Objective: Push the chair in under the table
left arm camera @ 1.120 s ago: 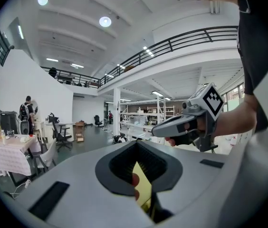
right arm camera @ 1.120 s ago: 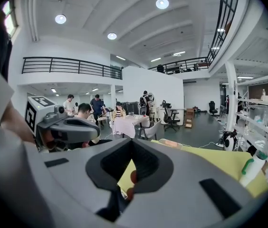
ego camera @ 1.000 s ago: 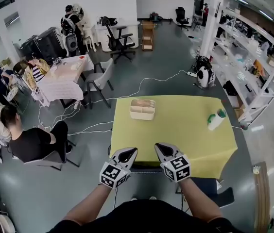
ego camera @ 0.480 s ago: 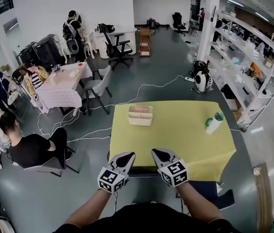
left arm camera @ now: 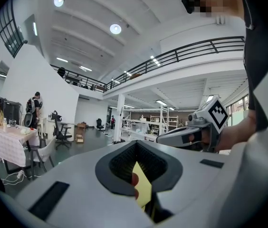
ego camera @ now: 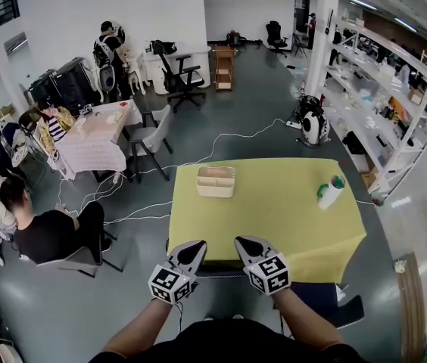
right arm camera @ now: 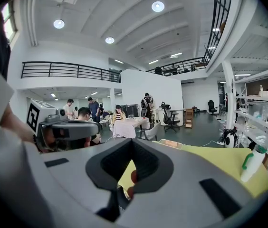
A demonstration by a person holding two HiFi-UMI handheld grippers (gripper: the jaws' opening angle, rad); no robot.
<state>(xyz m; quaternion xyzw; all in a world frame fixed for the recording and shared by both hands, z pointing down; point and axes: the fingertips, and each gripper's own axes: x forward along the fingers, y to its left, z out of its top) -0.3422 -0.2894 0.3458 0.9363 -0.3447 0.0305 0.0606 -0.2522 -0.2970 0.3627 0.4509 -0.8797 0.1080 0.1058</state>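
Note:
The yellow table (ego camera: 274, 214) stands in front of me in the head view. At its near edge the chair's dark backrest (ego camera: 221, 272) shows as a thin bar, and part of a blue seat (ego camera: 325, 299) pokes out at the lower right. My left gripper (ego camera: 191, 246) and right gripper (ego camera: 244, 243) sit side by side over that bar, tips toward the table, both shut with nothing seen between the jaws. Whether they touch the backrest I cannot tell. In the left gripper view the closed jaws (left arm camera: 138, 177) frame a strip of yellow table. The right gripper view shows its closed jaws (right arm camera: 131, 175) the same way.
A beige box (ego camera: 216, 181) and a white bottle with a green cap (ego camera: 328, 191) lie on the table. White cables (ego camera: 198, 153) trail over the floor beyond. People sit at a covered table (ego camera: 96, 131) on the left. Shelving (ego camera: 395, 104) lines the right side.
The head view has shifted slightly, so the table and grippers sit a little lower in the picture. Both grippers stay shut in the same spot at the table's near edge.

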